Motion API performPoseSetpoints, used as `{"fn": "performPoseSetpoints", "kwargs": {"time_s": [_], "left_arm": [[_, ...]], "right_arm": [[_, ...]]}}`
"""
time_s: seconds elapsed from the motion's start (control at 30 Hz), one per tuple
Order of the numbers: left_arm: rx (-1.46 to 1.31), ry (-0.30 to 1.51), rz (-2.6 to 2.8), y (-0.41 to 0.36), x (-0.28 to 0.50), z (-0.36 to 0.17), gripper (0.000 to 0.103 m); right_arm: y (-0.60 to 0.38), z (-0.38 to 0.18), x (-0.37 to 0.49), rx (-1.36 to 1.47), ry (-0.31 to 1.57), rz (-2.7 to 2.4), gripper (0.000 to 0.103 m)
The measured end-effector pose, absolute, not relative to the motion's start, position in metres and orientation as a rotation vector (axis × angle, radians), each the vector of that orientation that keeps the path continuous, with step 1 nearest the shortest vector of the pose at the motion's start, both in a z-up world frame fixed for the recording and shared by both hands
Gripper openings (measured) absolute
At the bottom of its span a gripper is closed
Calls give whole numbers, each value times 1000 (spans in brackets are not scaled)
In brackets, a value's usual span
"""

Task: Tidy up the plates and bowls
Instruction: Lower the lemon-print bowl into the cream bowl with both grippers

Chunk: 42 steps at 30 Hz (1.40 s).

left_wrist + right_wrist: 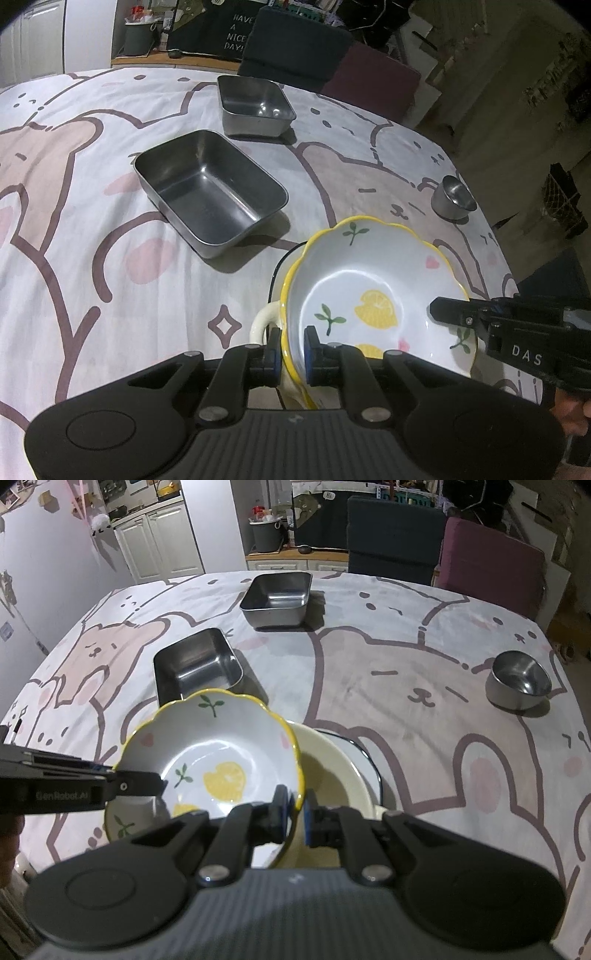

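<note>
Glossy white ceramic, scalloped at the edge and trimmed in yellow, is making up the lemon bowl [373,291], which is painted with yellow lemon slices, green sprigs and small pink hearts. It is sitting tilted above a plain cream bowl [332,771] with a smooth loop handle, and that cream bowl is resting on a flat white plate [364,755] with a thin dark rim. The left gripper [291,345] is pinching the lemon bowl's rim, one blue-padded black finger outside the wall and one inside, so it is clenched on the bowl. The right gripper [293,812] is clamping the opposite side of the same rim in the same way, one pad inside and one outside. Both tools are matte black plastic with ribbed bodies and round metal pivot pins. A soft, slightly wrinkled tablecloth [92,240], white with pink-brown cartoon bears, is covering the table. Just beyond the stack, a rectangular steel tray [210,190] with rounded corners and a brushed, dull sheen is lying empty, and farther back a smaller square steel tray [255,107] is standing apart from it. Near the table's right edge, a small round steel cup [521,683] is gleaming, well apart from the stack.
</note>
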<state>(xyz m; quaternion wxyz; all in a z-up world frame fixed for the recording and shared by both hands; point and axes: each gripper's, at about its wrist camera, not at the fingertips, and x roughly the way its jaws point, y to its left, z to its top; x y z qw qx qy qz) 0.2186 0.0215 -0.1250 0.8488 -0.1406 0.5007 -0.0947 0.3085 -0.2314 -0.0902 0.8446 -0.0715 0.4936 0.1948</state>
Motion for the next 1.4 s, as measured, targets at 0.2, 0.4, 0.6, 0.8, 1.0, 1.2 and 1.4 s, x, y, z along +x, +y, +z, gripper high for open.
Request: {"fn": "performPoseSetpoints", "kwargs": {"time_s": [0.2, 0.4, 0.6, 0.8, 1.0, 1.2, 1.4], "left_arm": [[-221, 1047, -193, 11, 220, -124, 13], [-196, 1046, -187, 4, 222, -123, 13], [-184, 1030, -179, 1, 220, -118, 13], [-195, 1046, -200, -5, 221, -121, 13], [-216, 1078, -225, -13, 226, -131, 13], [-218, 1098, -237, -20, 230, -140, 14], [-144, 1118, -242, -31, 230, -147, 16]], "right_arm": [[-233, -92, 308, -150, 1046, 414, 10], [-237, -94, 308, -143, 1053, 401, 10], [-240, -92, 306, -123, 1046, 396, 10], [-245, -90, 305, -113, 1039, 390, 10], [-253, -91, 306, -114, 1054, 356, 9], [-258, -95, 309, -125, 1069, 330, 9], [-258, -99, 312, -141, 1079, 321, 7]]}}
